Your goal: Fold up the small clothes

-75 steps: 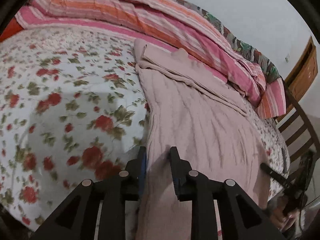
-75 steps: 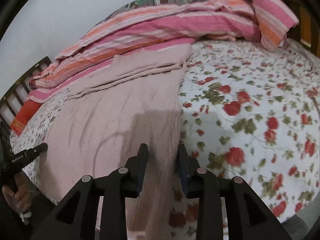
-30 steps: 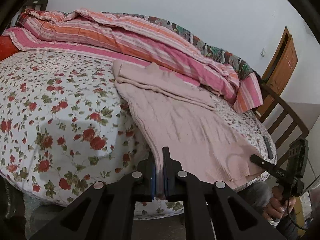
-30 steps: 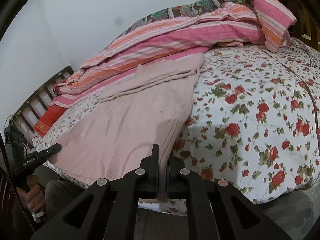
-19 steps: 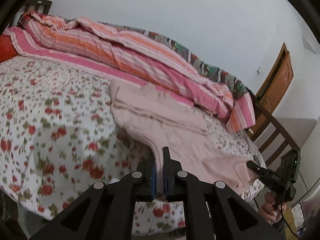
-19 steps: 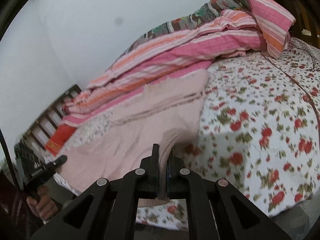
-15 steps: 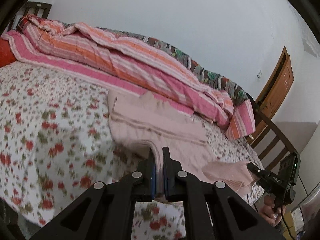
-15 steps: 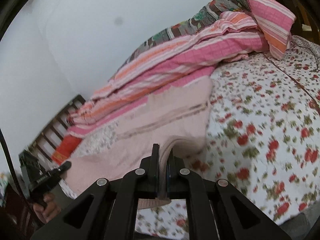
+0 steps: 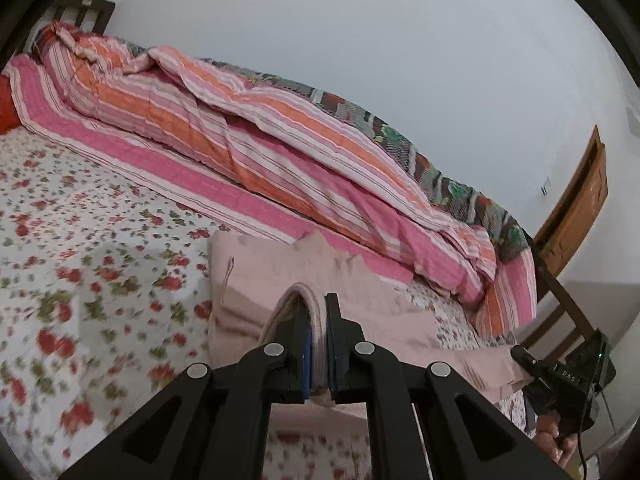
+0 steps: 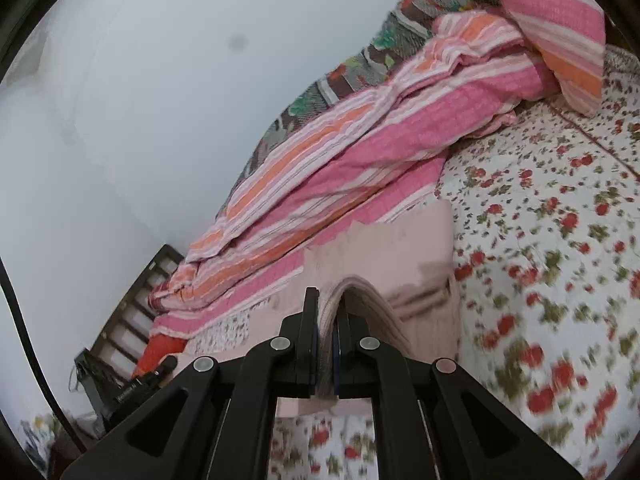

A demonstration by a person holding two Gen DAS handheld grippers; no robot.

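Both hand-held grippers, left (image 9: 317,320) and right (image 10: 329,312), clenched on the pink garment's (image 9: 256,268) near hem, have lifted it off the bed's (image 9: 80,240) near edge toward the far end — first fold underway.

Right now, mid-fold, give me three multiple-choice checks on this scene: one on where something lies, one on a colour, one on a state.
1. Where does the striped quilt lie?
A. Along the far side of the bed, by the wall
B. On the floor
C. Draped over the chair

2. What colour is the garment being folded?
A. Dark blue
B. Pale pink
C. Green

3. What is the state of the left hand-held gripper?
A. Wide open above the sheet
B. Shut on nothing
C. Shut on a fold of the garment

Answers:
1. A, the quilt is heaped against the white wall beyond the floral sheet.
2. B, the knit cloth is pale pink in both views.
3. C, cloth arches up between its jaws; the right hand-held gripper pinches the garment likewise.
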